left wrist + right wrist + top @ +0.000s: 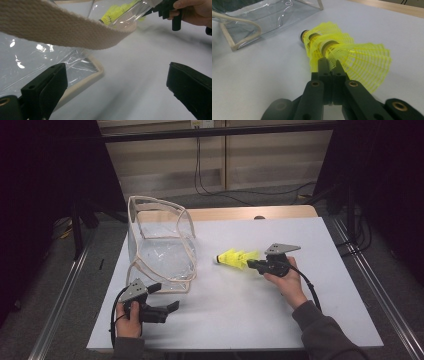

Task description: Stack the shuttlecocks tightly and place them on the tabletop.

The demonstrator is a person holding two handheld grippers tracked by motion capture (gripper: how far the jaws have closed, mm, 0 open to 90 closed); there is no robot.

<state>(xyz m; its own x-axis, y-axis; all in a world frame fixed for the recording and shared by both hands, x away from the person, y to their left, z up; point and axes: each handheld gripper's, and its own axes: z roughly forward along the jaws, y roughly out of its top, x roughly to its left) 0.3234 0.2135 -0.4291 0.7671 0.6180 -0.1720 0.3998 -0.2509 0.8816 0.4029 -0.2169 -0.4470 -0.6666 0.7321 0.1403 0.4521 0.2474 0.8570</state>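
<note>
At the left, the left gripper [167, 297] rested on the table [240, 315] with jaws wide, just beside the clear bag [160, 250]. No writing could be read. Right of the bag, the right gripper [251, 264] pinched stacked yellow shuttlecocks [236, 258] on the table.

Neon yellow mesh shuttlecocks [352, 53], clear bag [162, 252] w/ beige woven trim, black tools, white table [280, 305]

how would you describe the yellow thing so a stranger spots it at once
On the white table, look right of the clear bag with beige straps. The stack of shuttlecocks lies there, pinched by the right gripper. It alone is neon yellow, with netted skirts.
</note>
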